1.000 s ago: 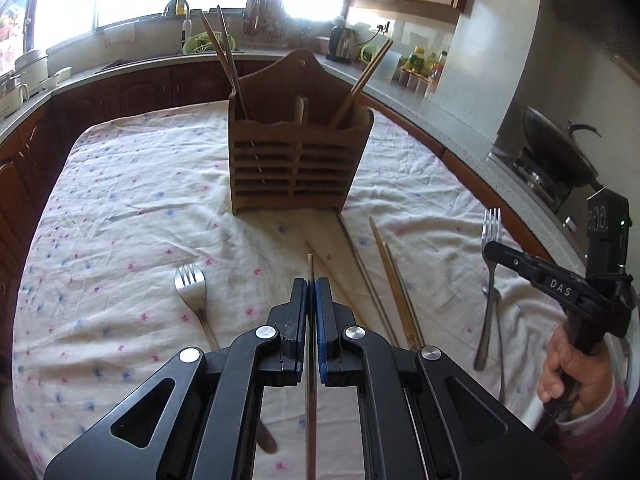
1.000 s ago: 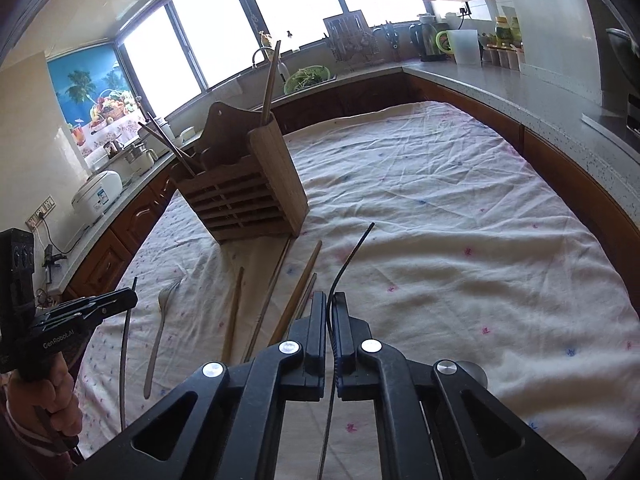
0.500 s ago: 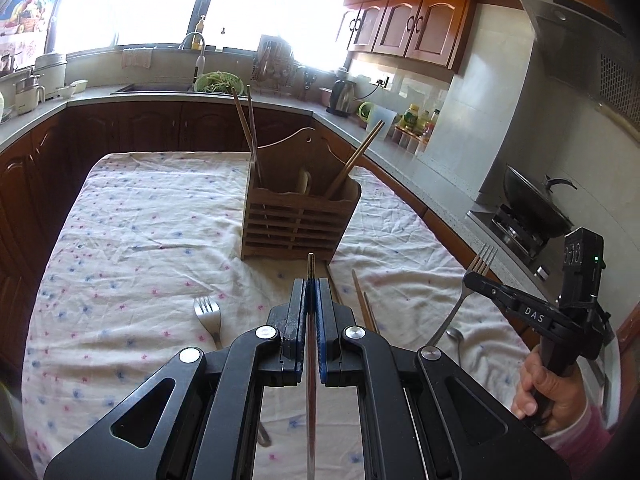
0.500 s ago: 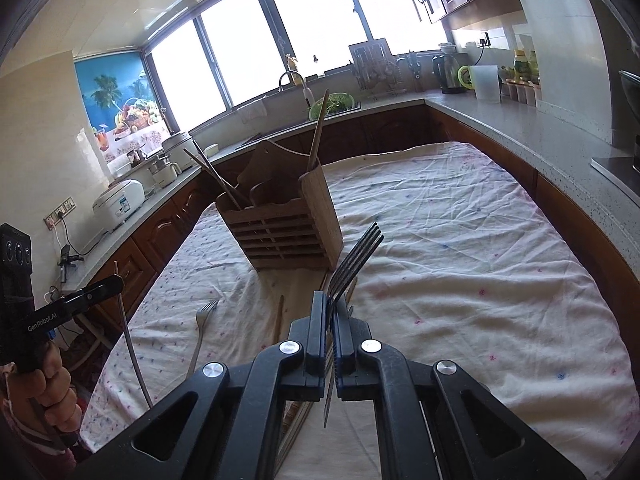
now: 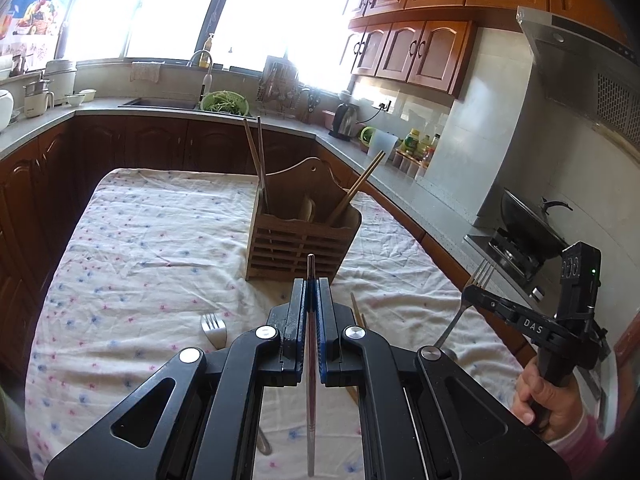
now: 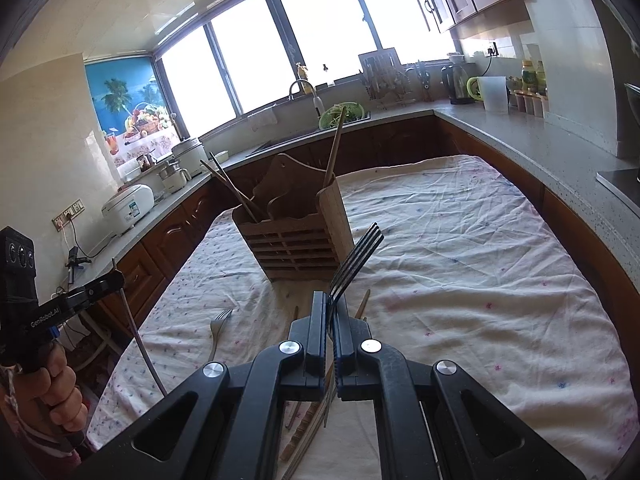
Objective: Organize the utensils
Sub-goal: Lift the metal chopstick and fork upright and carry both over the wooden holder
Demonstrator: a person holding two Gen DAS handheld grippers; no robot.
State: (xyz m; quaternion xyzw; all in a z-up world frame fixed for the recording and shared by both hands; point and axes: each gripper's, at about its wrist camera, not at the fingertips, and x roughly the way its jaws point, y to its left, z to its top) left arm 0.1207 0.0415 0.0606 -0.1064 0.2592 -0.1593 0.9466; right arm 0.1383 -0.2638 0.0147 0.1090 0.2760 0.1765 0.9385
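A wooden utensil holder [image 5: 302,236] [image 6: 294,240] stands mid-table with chopsticks [image 5: 256,160] and a wooden spoon in it. My left gripper [image 5: 310,292] is shut on a thin metal chopstick [image 5: 310,360], held above the cloth in front of the holder. My right gripper [image 6: 329,312] is shut on a metal fork [image 6: 356,264], tines up and pointing at the holder; it also shows in the left wrist view [image 5: 476,300]. A second fork [image 5: 214,330] [image 6: 219,322] lies on the cloth at the left. Loose wooden chopsticks [image 6: 304,432] lie below my right gripper.
The table has a white flowered cloth [image 5: 152,248]. Counters run round it, with a sink and green colander [image 5: 224,102], a kettle [image 5: 346,118], bottles, and a wok on the stove [image 5: 528,220] at the right. A spoon lies partly hidden under my left gripper.
Both grippers have risen well above the table with their utensils. The fork has left the cloth and now points at the holder. The holder now sits lower in both views.
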